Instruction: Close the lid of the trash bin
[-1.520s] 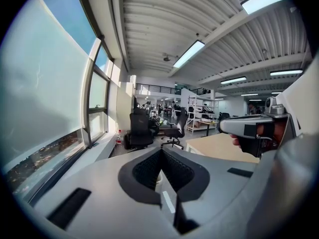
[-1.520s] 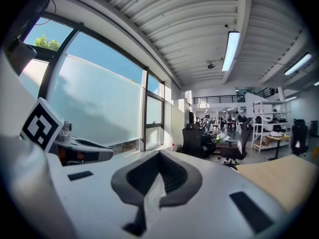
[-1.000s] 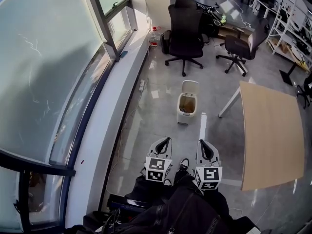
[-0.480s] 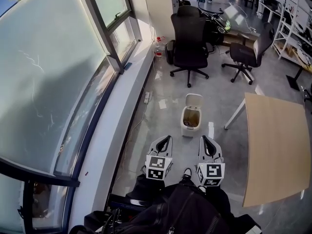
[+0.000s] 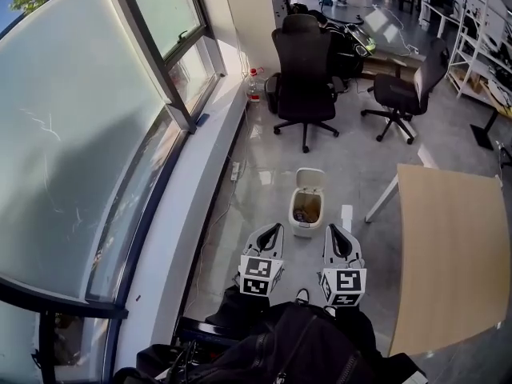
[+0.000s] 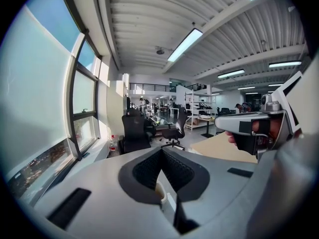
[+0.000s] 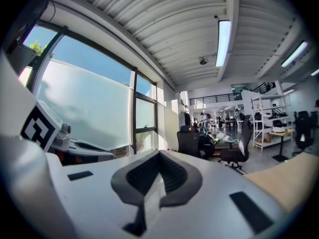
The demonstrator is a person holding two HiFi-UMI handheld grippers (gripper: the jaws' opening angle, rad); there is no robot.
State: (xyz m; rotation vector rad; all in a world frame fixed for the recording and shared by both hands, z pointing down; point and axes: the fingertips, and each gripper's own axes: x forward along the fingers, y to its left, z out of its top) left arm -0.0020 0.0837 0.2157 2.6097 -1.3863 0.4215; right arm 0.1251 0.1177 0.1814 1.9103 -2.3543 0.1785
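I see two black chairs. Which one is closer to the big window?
The tall-backed chair, standing upright nearest the window. The other chair is lower, leans back, and stands farther to the right in the head view.

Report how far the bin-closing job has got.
Done: nothing yet. The lid stands raised behind the open trash bin, with rubbish visible inside.
In hand: the left gripper and right gripper point towards the bin, both shut and empty, short of touching it.
Left: reach the lid and push it down until it is shut.
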